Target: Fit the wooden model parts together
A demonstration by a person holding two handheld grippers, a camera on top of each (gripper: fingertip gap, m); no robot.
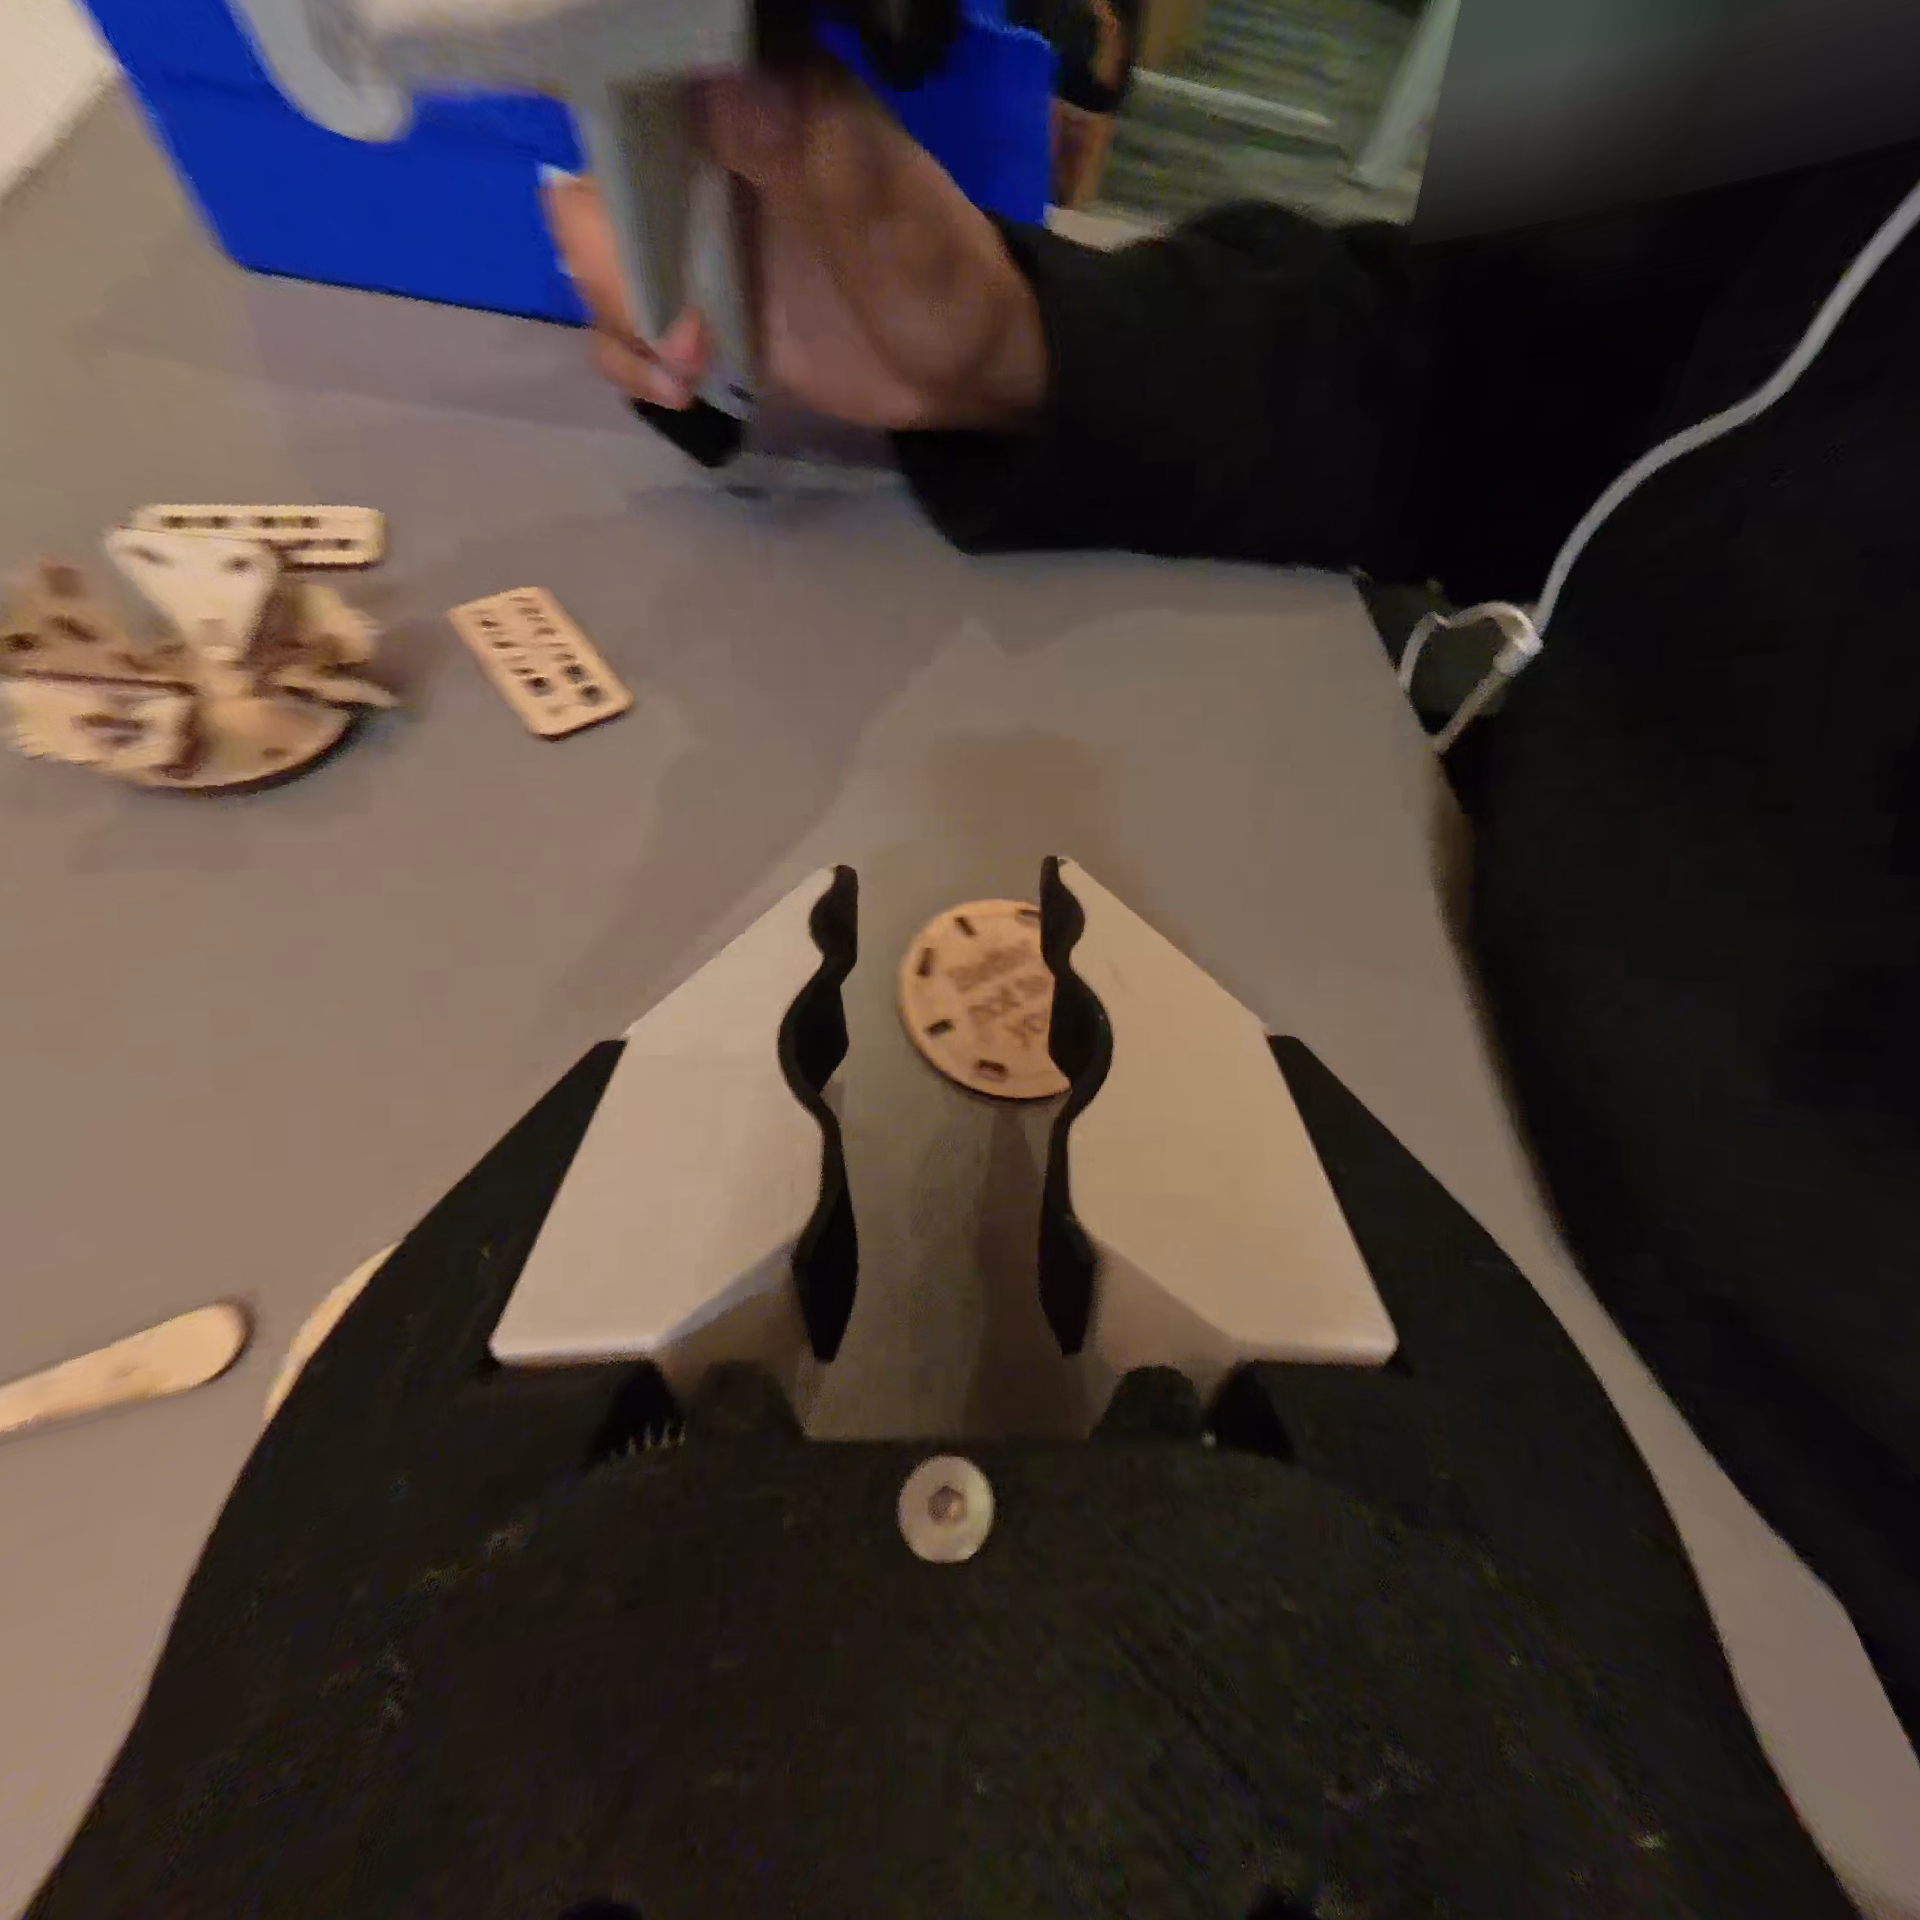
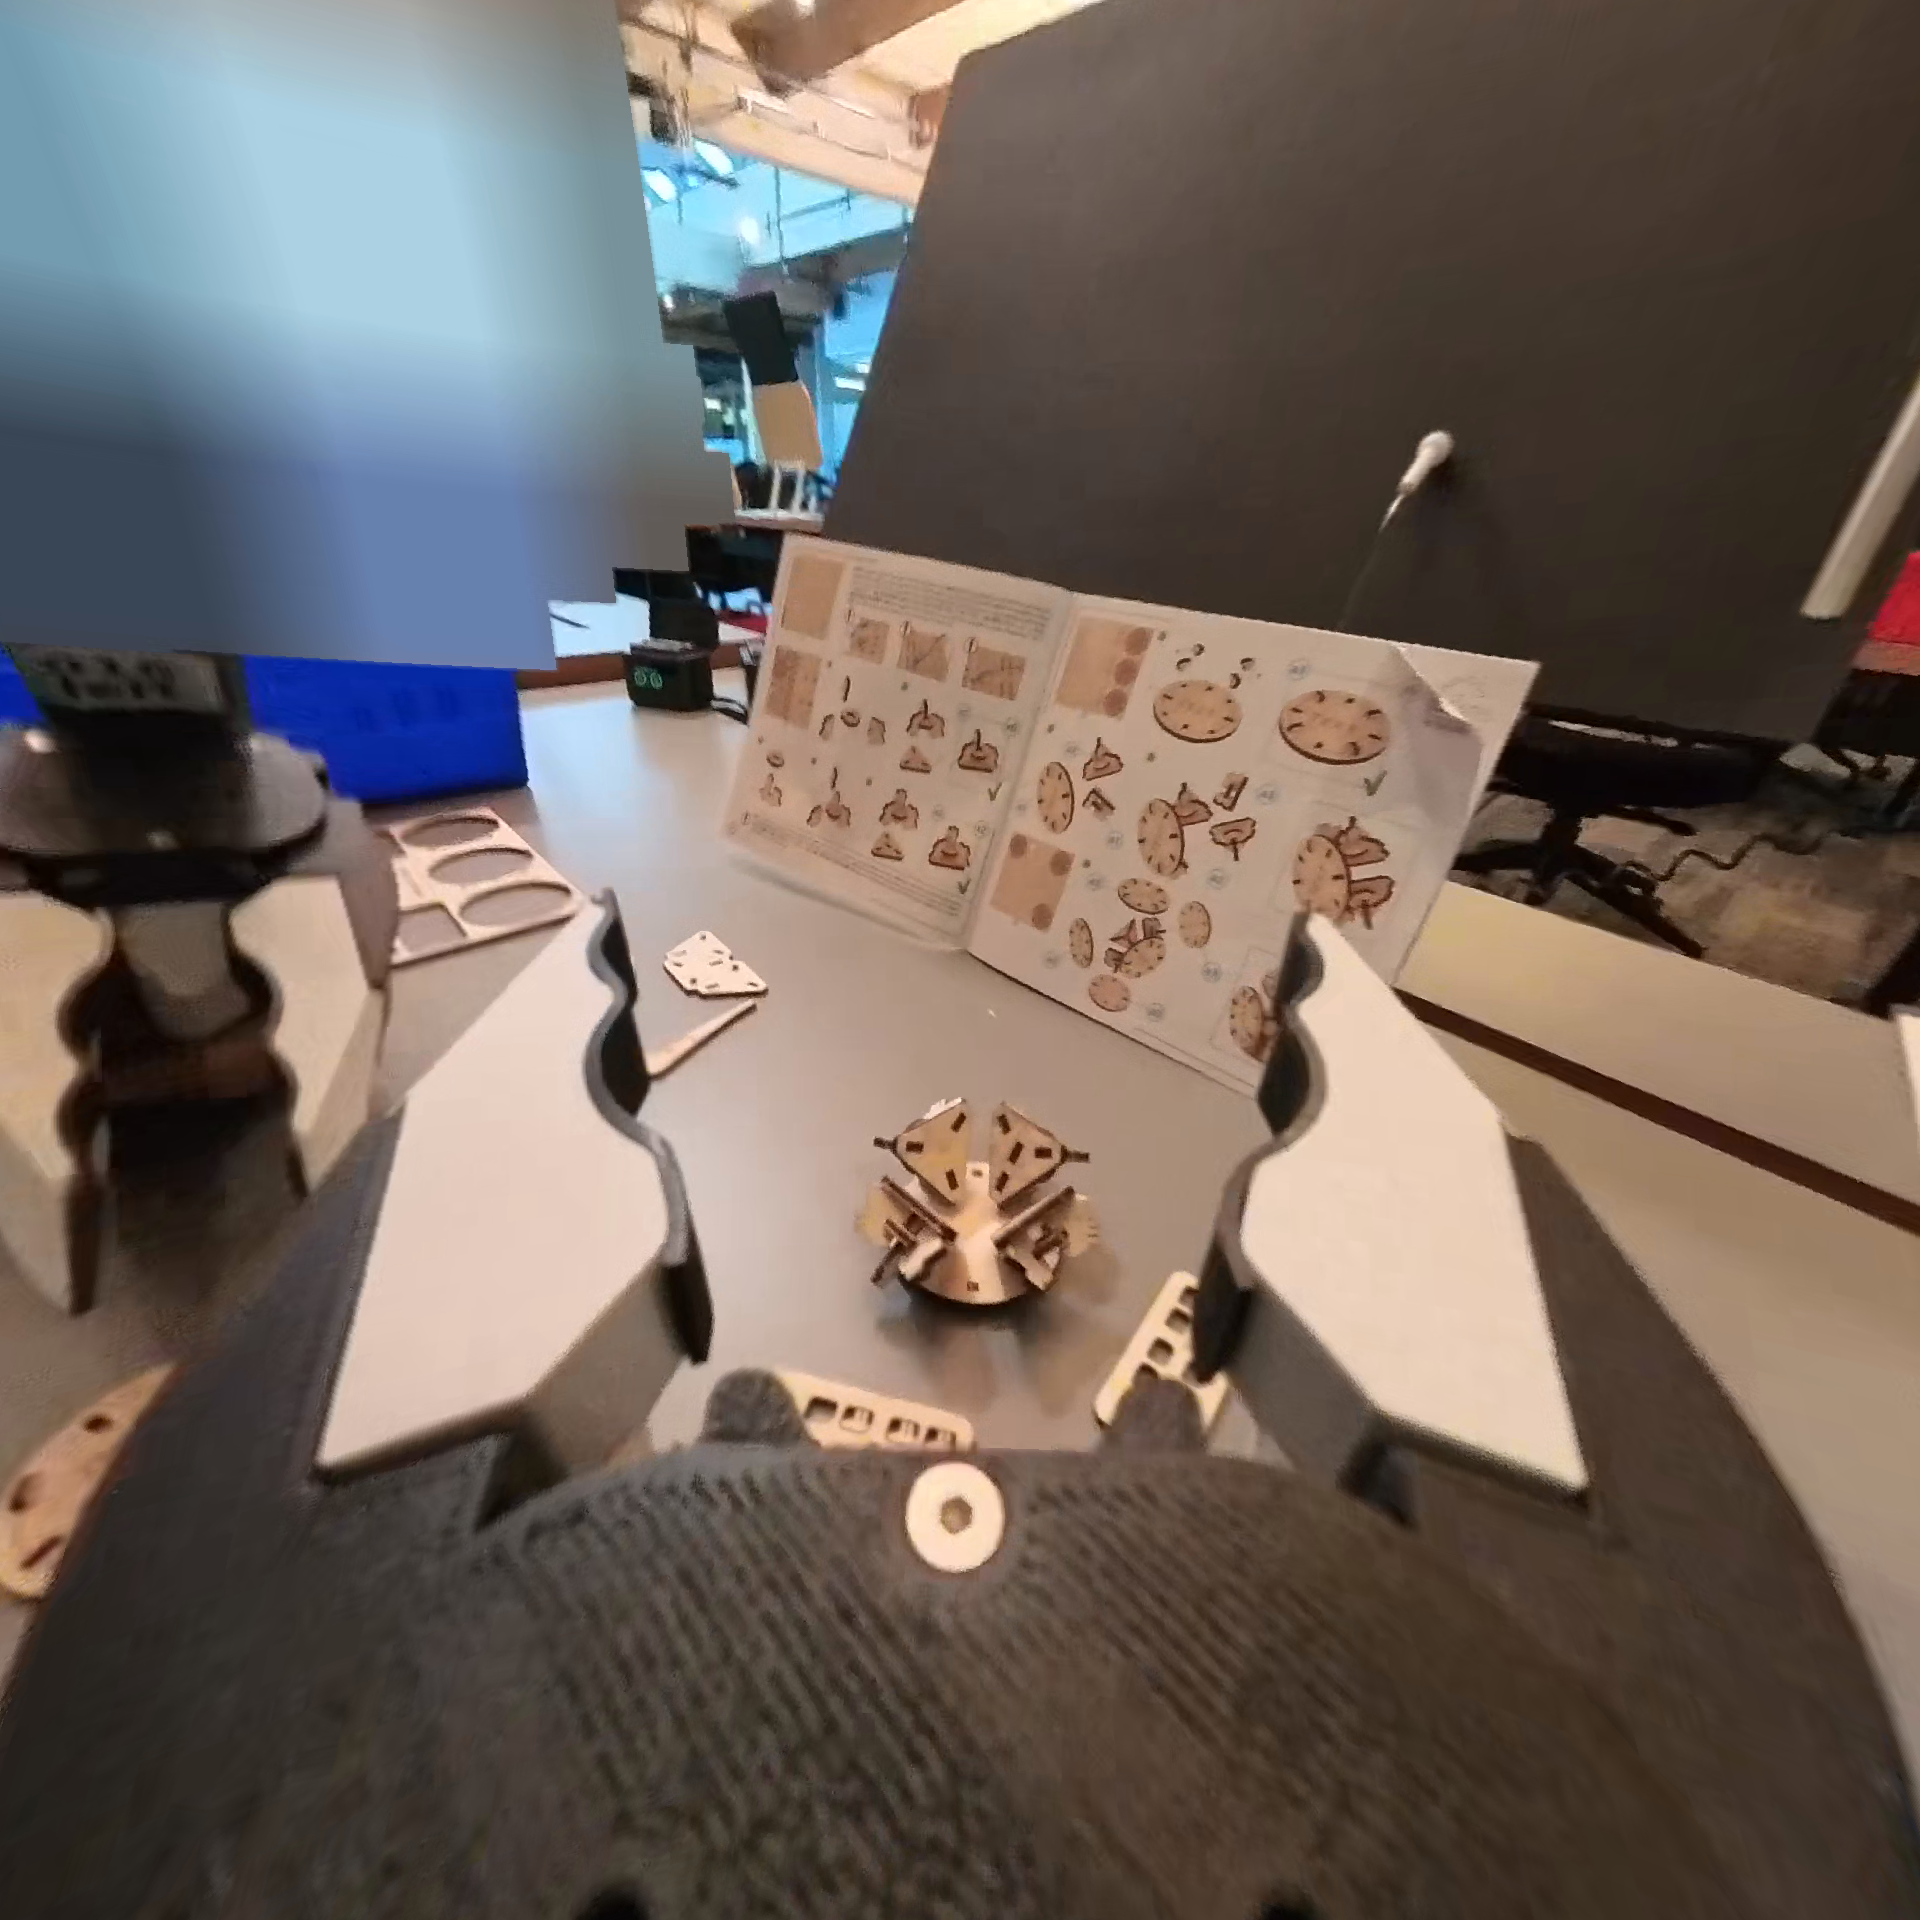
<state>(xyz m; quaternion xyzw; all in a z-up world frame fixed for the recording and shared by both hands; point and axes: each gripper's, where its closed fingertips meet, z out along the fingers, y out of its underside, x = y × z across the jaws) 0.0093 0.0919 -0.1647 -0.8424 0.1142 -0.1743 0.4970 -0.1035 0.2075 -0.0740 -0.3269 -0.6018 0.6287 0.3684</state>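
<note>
My left gripper (image 1: 948, 883) is open and low over the grey table (image 1: 623, 935). A round wooden disc (image 1: 977, 997) with slots lies flat on the table between its fingers. The right finger covers the disc's right edge, and a gap shows between the disc and the left pad. My right gripper (image 2: 954, 925) is wide open and holds nothing. It hovers above a small wooden assembly (image 2: 966, 1216) of slotted plates on a round base. That assembly also shows in the left wrist view (image 1: 177, 675). The left gripper appears at the left of the right wrist view (image 2: 171, 1091).
An open instruction booklet (image 2: 1091, 810) stands against a black board (image 2: 1351, 312). Loose wooden parts lie about: slotted strips (image 1: 540, 660) (image 2: 883, 1418), a trapezoid plate (image 2: 717, 966), a stick (image 1: 114, 1361), a cut-out sheet (image 2: 478, 883). A blue bin (image 1: 364, 177) stands behind. A person's hand (image 1: 883, 291) and dark sleeve are nearby.
</note>
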